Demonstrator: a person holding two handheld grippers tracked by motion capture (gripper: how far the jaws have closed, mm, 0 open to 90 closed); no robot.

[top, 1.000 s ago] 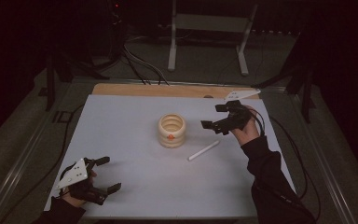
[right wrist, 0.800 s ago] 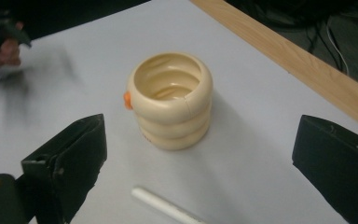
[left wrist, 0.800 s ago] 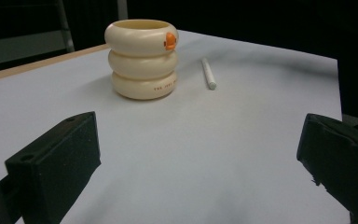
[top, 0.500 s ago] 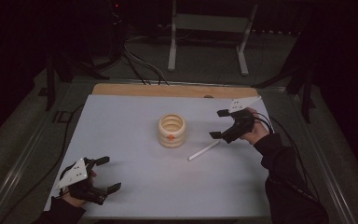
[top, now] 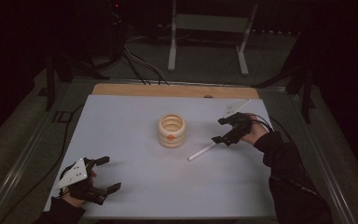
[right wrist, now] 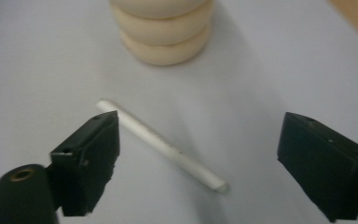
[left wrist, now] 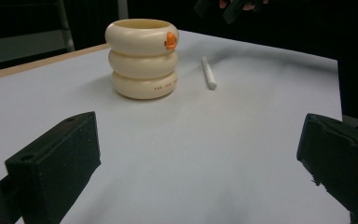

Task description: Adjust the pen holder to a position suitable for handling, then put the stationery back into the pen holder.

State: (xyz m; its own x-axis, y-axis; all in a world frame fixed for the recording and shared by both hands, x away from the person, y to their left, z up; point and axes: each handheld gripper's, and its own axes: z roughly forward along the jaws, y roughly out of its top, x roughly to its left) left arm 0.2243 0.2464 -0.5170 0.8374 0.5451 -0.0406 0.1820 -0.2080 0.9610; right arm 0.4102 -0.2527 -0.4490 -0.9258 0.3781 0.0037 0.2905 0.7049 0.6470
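A cream ribbed cup (top: 171, 131) with an orange dot stands mid-table; it is also in the left gripper view (left wrist: 142, 58) and the right gripper view (right wrist: 164, 29). A white stick (top: 204, 151) (right wrist: 161, 144) (left wrist: 209, 73) lies flat to its right. My right gripper (top: 223, 130) (right wrist: 198, 161) hovers low over the stick's right end; its jaws have just been closing a little but stand wide, the stick between them untouched. Near the front left corner my left gripper (top: 106, 174) (left wrist: 200, 163) rests open with nothing between its jaws.
The white table top (top: 135, 112) ends in a wooden strip (top: 172, 91) at the back. A metal stand (top: 207, 28) and cables (top: 140, 65) lie on the dark floor beyond. A cable (top: 279, 128) trails from the right gripper.
The right gripper has come down and toward the near side, from above the table's right part to just over the stick's end. The left gripper has kept still.
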